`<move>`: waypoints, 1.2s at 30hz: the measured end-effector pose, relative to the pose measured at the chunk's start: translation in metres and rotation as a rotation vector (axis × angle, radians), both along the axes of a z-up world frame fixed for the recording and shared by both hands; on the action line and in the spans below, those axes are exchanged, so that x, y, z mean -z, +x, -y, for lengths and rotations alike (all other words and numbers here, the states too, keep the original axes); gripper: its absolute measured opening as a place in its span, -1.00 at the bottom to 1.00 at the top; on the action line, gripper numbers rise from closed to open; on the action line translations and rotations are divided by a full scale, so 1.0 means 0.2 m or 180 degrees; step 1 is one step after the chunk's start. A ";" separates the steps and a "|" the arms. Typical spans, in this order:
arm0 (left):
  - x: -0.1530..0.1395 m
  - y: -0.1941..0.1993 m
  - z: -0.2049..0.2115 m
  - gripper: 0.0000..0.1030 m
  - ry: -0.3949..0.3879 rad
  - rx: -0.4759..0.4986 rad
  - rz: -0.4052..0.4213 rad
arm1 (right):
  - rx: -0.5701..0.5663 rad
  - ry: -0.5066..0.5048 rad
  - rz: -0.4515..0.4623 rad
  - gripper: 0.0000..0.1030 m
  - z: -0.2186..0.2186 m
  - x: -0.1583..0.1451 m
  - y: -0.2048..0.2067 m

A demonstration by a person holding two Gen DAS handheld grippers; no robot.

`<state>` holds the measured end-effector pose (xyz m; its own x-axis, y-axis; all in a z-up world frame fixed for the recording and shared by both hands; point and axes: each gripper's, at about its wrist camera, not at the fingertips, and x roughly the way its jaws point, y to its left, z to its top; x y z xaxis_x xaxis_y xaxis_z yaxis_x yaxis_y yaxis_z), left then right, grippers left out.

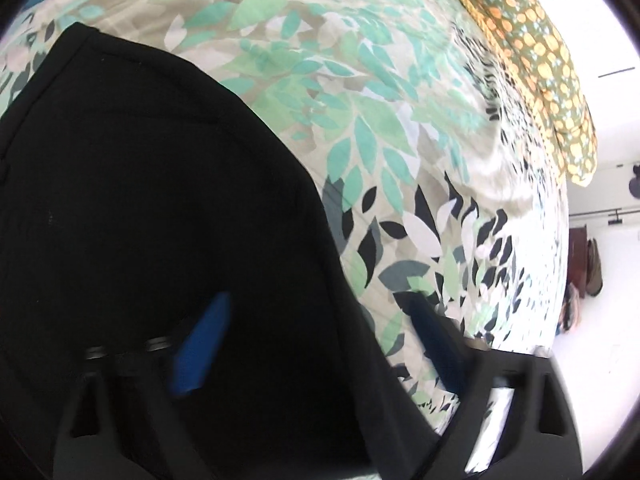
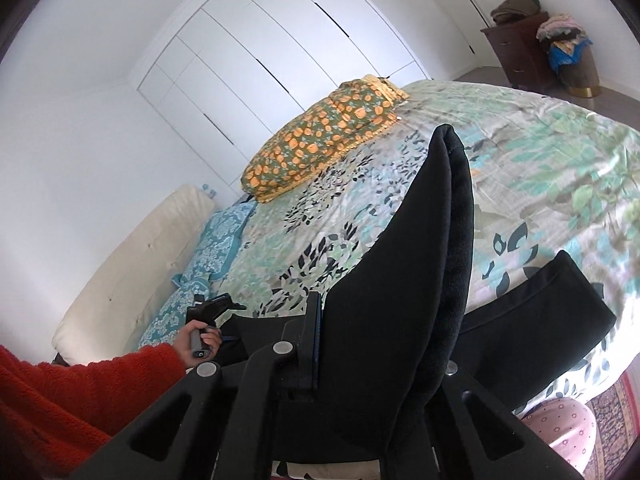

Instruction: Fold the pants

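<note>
— Where did we have the black fabric pants?

— Near the foot edge of the bed with the leaf-print quilt. One part lay flat toward the right edge, and a fold of it stood up off the quilt.

— What did our right gripper do?

— It was clenched on that raised fold; the cloth ran up from between its fingers.

— And the left gripper?

— Its blue-padded fingers stood apart, released, and pointed down at the quilt. The side edge of the pants ran between them, and neither pad pressed on the cloth. From the right wrist we saw our left hand, in a red fleece sleeve, gripping its handle by the left edge of the bed.

— Did we see any containers?

— One: a round dark bin with a gold base on the floor beyond the far corner, heaped past its rim with pink, dark and blue cloth. Just beside it stood a dark wooden dresser with a folded olive blanket on top.

— Anything else on the bed?

— A green pillow with an orange print at the far edge.
</note>
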<state>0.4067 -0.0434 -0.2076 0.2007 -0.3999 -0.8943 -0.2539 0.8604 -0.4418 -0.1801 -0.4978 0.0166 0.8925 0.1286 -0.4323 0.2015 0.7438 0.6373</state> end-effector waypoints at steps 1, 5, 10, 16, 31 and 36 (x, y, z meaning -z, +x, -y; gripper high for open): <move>0.02 0.00 -0.02 -0.55 -0.0101 0.0009 -0.0038 | -0.0015 0.0033 0.0012 -0.89 0.02 -0.01 -0.02; -0.07 -0.06 -0.13 -0.93 -0.0401 -0.0105 0.0091 | 0.0011 -0.0002 -0.0191 -0.89 0.12 0.06 0.01; -0.66 -0.34 -0.31 -0.91 -0.0404 0.0071 0.0967 | 0.0036 0.0181 -0.0203 -0.89 0.36 0.15 0.18; -0.67 -1.07 -0.50 -0.59 0.0385 0.0219 0.1214 | -0.0005 0.0371 -0.1055 -0.89 0.54 0.49 0.27; -0.09 -1.34 -0.54 -0.34 0.0183 0.0177 0.0355 | 0.0134 0.0381 -0.1716 0.52 0.58 0.81 0.11; -0.10 -1.38 -0.57 -0.43 0.0103 0.0098 0.0411 | 0.0289 0.0617 -0.1551 0.18 0.68 0.81 0.03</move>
<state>0.1315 0.0705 -0.1877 0.3032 -0.3790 -0.8743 -0.1700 0.8813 -0.4410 -0.1732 -0.6332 -0.1451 0.6054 0.1789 -0.7755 0.5665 0.5875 0.5778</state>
